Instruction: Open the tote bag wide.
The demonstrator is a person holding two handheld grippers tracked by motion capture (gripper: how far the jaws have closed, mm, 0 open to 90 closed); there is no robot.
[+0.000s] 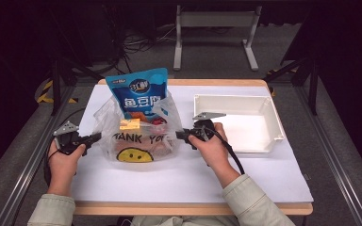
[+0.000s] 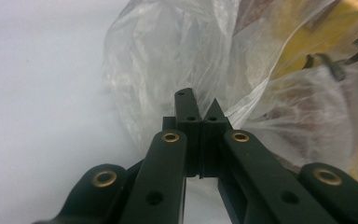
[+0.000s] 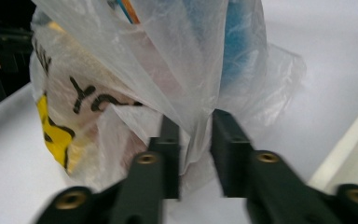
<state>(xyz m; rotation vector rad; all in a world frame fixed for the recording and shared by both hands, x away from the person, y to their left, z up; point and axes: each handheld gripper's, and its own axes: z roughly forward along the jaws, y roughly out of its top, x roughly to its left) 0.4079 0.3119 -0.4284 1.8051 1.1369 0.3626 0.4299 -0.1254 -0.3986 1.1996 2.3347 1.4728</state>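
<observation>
A clear plastic bag (image 1: 136, 141) with a yellow smiley and black lettering stands mid-table. A blue snack pouch (image 1: 139, 92) sticks up out of it, and a small yellow packet (image 1: 129, 124) lies inside. My left gripper (image 1: 95, 137) is at the bag's left edge. In the left gripper view my left gripper (image 2: 200, 109) has its jaws pressed together, with a fold of the bag (image 2: 168, 56) pinched at the tips. My right gripper (image 1: 179, 134) is at the bag's right edge. There my right gripper (image 3: 193, 130) stands apart with loose bag film (image 3: 121, 70) hanging between the jaws, not squeezed.
A white rectangular tray (image 1: 273, 117) sits at the right of the table, close behind my right hand. White paper (image 1: 184, 174) covers the tabletop. A metal frame (image 1: 217, 28) stands on the floor beyond the far edge.
</observation>
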